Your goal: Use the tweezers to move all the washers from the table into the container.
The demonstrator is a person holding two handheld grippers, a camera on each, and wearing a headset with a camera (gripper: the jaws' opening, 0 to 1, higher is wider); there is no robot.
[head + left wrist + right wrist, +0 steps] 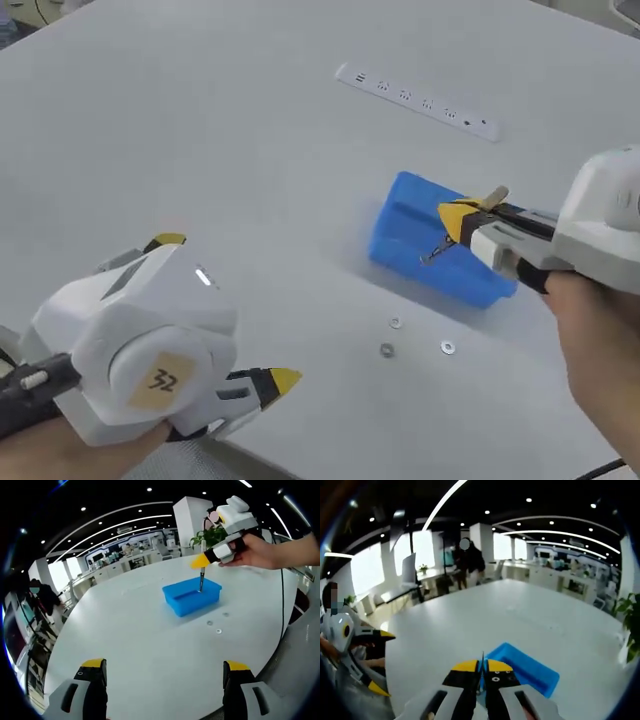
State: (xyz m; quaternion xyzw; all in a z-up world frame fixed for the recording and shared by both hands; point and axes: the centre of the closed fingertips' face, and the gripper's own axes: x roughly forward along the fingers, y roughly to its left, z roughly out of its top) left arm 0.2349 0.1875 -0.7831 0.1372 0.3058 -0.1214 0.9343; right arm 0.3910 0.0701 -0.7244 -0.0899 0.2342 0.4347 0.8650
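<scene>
The right gripper [462, 222] is seen at the right of the head view. Its jaws are pressed together on the tweezers [437, 250], which are clamped so that the thin tips jut down and leftward beyond the yellow jaw ends. In the right gripper view the same jaws are shown closed, with the slim tool caught between them. The tips are held over the open blue container [440, 282] at the centre right of the frame. This placement is judged to suit a release into the bin, though whether a washer is pinched in the tips cannot be told. Just below the container, in the lower middle of the frame, three washers [386, 349] are seen lying on the white table [200, 120]. They are near one another and apart from the bin wall, so the task is judged unfinished. The left gripper [225, 310] is held at the lower left with its jaws wide apart and nothing gripped. It is well apart from the work, presumably so that nothing is obstructed. A power strip [415, 100] is laid at the upper middle.
</scene>
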